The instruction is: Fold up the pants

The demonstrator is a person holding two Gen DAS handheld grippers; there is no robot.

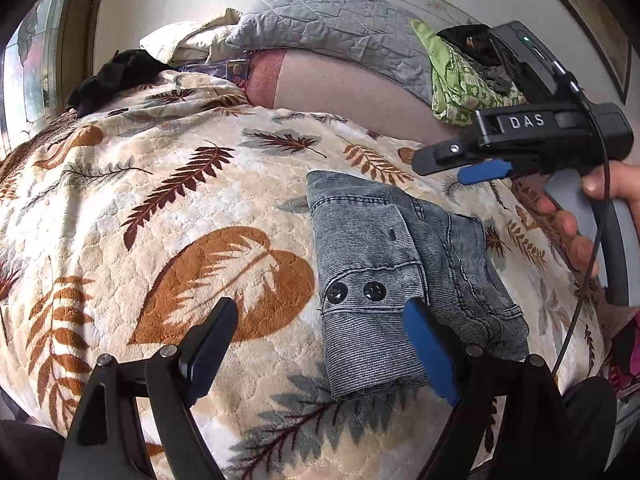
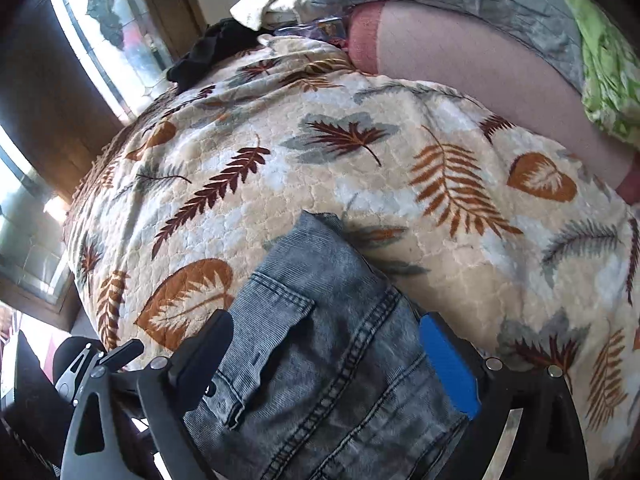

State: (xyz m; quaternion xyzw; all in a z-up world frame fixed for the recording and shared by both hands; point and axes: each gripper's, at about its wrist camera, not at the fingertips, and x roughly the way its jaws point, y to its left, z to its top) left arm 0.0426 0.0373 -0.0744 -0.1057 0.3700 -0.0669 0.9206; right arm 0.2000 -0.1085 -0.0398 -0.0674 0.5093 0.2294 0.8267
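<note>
1. Pants [image 1: 400,280] of grey washed denim lie folded into a compact stack on the bed, on the leaf-print blanket [image 1: 160,200], toward its near right part in the left wrist view. Two dark buttons [image 1: 356,292] show on the top layer, beside a flat pocket panel.

2. Your left tool [image 1: 320,344] hangs above the near edge of the stack with its jaws spread wide and nothing between them. Its blue-padded finger [image 1: 430,352] sits over the denim; whether it touches the cloth you cannot tell from here. Its dark finger [image 1: 212,340] sits over the blanket alone, apart from the pants.

3. Your right tool [image 2: 332,364] points steeply down at the same stack, which fills the gap between its fingers in the right wrist view. The jaws stand released, well spread, and neither pad presses the denim. In the left wrist view the same tool [image 1: 460,164] appears at the right, above the far right corner of the pants, with your hand [image 1: 580,220] wrapped around its grey handle.

4. Beyond the blanket, a pink sheet [image 1: 340,88] covers the far part of the bed. A grey quilted pillow [image 1: 340,24] leans against the wall behind it, with a cream pillow [image 1: 192,40] to its left.

5. A green patterned cloth [image 1: 460,80] lies at the far right, and a black garment [image 1: 116,76] sits at the far left edge of the blanket.

6. A window [image 2: 112,40] shows bright at the left in the right wrist view.
</note>
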